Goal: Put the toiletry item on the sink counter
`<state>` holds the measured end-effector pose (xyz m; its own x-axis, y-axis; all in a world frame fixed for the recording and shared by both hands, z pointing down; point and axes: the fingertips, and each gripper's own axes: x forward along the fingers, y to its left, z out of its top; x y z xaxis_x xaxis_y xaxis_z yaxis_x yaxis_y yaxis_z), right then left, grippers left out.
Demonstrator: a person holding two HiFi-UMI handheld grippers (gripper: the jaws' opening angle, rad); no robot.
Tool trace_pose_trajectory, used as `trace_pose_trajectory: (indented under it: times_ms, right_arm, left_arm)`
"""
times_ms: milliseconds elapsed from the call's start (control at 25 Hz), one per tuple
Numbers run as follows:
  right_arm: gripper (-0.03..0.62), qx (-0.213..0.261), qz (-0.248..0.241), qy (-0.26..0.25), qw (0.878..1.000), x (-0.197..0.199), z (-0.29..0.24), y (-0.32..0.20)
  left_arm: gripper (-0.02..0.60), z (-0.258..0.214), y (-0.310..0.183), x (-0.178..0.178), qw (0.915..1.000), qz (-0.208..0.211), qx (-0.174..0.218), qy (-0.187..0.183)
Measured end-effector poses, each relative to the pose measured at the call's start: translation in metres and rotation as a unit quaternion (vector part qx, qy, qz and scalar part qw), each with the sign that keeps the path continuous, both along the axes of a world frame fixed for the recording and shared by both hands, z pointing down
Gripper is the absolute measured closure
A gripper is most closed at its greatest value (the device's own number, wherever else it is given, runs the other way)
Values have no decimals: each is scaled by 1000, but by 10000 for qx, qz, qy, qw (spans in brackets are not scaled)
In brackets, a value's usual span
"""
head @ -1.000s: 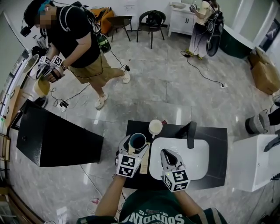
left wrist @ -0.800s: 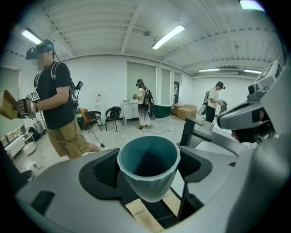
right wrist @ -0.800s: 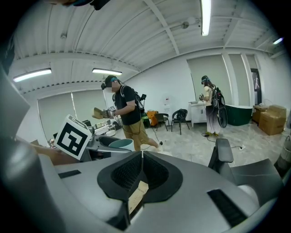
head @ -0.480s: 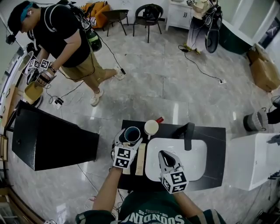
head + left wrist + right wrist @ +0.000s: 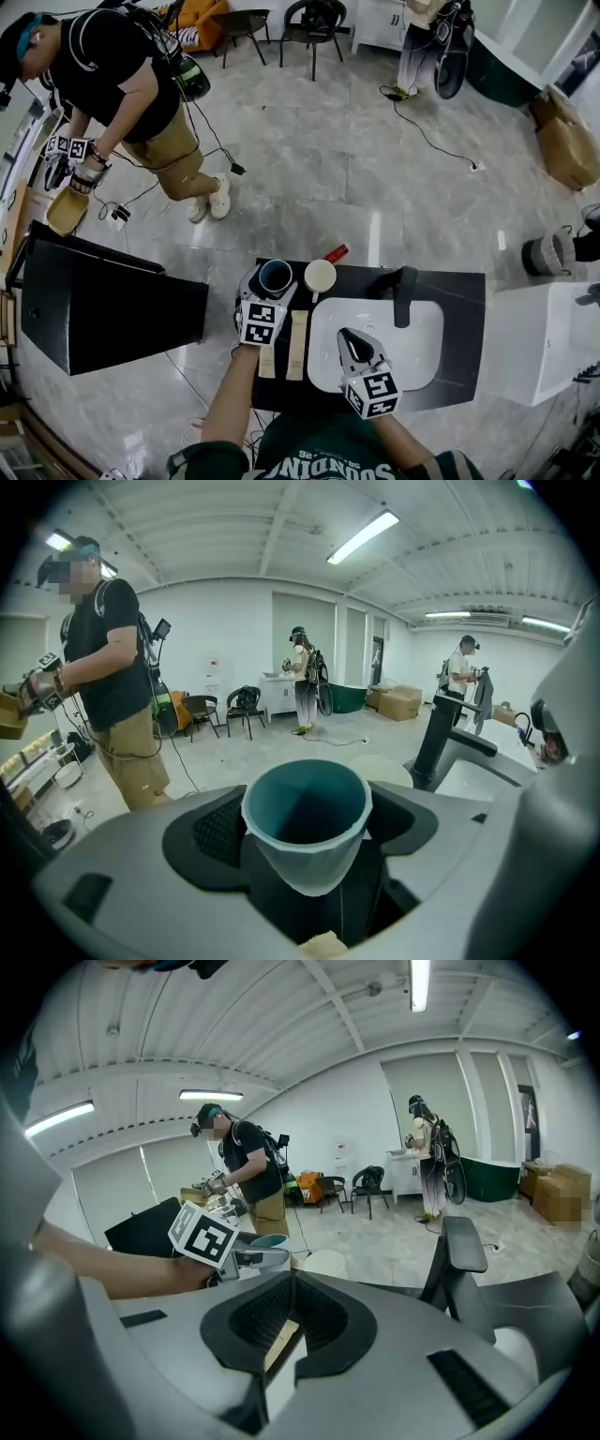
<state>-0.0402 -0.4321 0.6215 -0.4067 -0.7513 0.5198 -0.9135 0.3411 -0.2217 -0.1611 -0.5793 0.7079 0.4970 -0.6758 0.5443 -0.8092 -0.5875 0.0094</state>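
The left gripper (image 5: pixel 265 292) pinched the teal cup (image 5: pixel 276 277) upright at the far left corner of the worktop (image 5: pixel 450 291), just beside a cream cup (image 5: pixel 320 276), while the right gripper (image 5: pixel 352 345), pressed nearly together on nothing, hung farther away over the basin (image 5: pixel 412 347).

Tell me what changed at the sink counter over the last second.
The left gripper, jaws still on the teal cup, carried it forward across the counter until level with the cream cup. The right gripper stayed over the basin, jaws shut and empty.
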Motion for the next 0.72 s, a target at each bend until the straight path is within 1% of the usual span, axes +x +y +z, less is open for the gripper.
trace_pose_trajectory:
  times_ms: [120, 320, 440, 600, 720]
  right_arm:
    - [551, -79, -26, -18, 10000, 1, 4, -2]
    - [551, -152, -52, -2, 9999, 3, 4, -6]
    - [551, -202, -37, 4, 9998, 4, 6, -8]
    - [551, -231, -30, 4, 9997, 3, 10, -8]
    - [551, -241, -26, 16, 9997, 4, 13, -9]
  left_arm:
    - [195, 6, -14, -1, 10000, -34, -18, 2]
    - [195, 5, -42, -10, 9998, -188, 10, 14]
    - [194, 12, -53, -17, 9996, -290, 57, -17]
    - [195, 18, -52, -20, 9994, -327, 108, 32]
    - [193, 23, -46, -21, 9995, -314, 80, -12]
